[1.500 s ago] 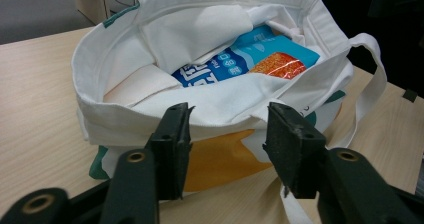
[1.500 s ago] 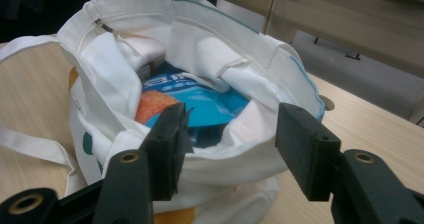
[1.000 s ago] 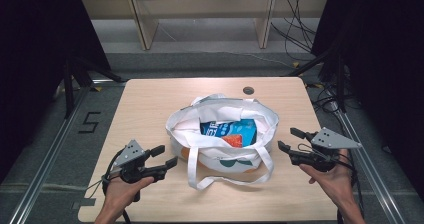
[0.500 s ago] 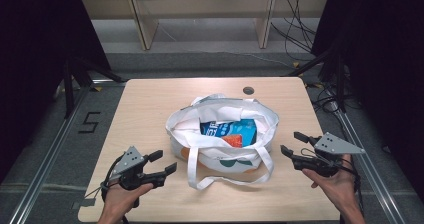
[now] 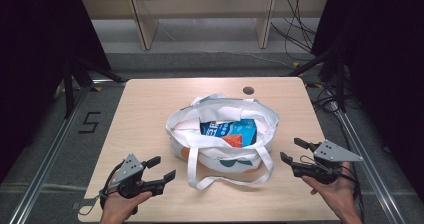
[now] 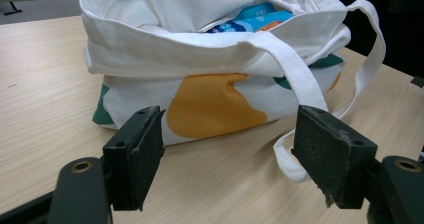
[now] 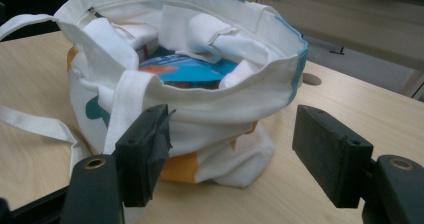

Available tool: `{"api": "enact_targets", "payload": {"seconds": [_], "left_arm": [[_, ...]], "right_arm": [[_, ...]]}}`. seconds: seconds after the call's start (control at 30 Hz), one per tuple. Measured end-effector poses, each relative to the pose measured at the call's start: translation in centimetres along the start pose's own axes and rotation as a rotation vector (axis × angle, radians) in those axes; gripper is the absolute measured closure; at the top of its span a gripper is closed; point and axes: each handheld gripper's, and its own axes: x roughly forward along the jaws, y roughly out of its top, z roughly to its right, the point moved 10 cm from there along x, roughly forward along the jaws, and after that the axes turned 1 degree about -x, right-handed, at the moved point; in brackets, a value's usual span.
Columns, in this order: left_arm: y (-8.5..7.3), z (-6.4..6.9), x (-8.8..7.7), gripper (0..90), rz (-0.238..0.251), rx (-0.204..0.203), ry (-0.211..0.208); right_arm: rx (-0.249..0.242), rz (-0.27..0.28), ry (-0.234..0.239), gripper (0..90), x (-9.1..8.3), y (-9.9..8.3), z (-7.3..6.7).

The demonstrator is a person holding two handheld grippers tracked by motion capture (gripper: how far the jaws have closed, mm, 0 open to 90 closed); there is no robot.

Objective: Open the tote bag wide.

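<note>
A white tote bag [image 5: 220, 134] with orange and green patches stands open in the middle of the table, a blue packet [image 5: 229, 131] inside it. One strap [image 5: 227, 176] lies looped on the table in front. My left gripper [image 5: 161, 168] is low at the bag's front left, jaws open with nothing between them, having just been opening. My right gripper [image 5: 293, 150] is at the bag's right, also open with nothing in it, and has likewise just been opening. The bag [image 6: 215, 84] sits beyond the left pads [image 6: 137, 154]; the bag [image 7: 200, 99] stands behind the right pads [image 7: 330, 154].
The light wooden table [image 5: 150, 109] has a round cable hole [image 5: 248, 90] at the back right. Dark frames, floor rails and cables surround it, with wooden shelving behind. The front edge lies just under both hands.
Both grippers have drawn back a little toward the table's front edge, away from the bag, and their jaws stand wider. The bag has stayed put.
</note>
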Motion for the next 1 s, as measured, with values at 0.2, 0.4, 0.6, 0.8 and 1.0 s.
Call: {"api": "enact_targets", "payload": {"seconds": [0.2,0.4,0.6,0.8,1.0], "left_arm": [[-0.8,-0.3,-0.1,25.4,-0.013,0.014,0.016],[-1.7,-0.4,-0.3,24.8,-0.023,-0.004,0.024],[-2.0,-0.5,-0.4,24.2,-0.026,0.012,0.029],[-2.6,-0.3,-0.4,23.6,-0.038,0.005,0.039],[-3.0,-0.1,-0.4,23.3,-0.050,0.036,0.029]], "right_arm": [[0.034,-0.024,0.004,31.3,-0.3,-0.8,-0.5],[-0.007,-0.005,-0.006,31.0,-0.6,-1.2,-0.1],[0.033,-0.026,-0.003,30.5,-1.0,-2.1,-0.3],[0.032,-0.036,-0.003,29.5,-1.2,-2.9,-0.5],[0.036,-0.050,-0.002,29.0,-1.4,-3.6,-0.7]]}}
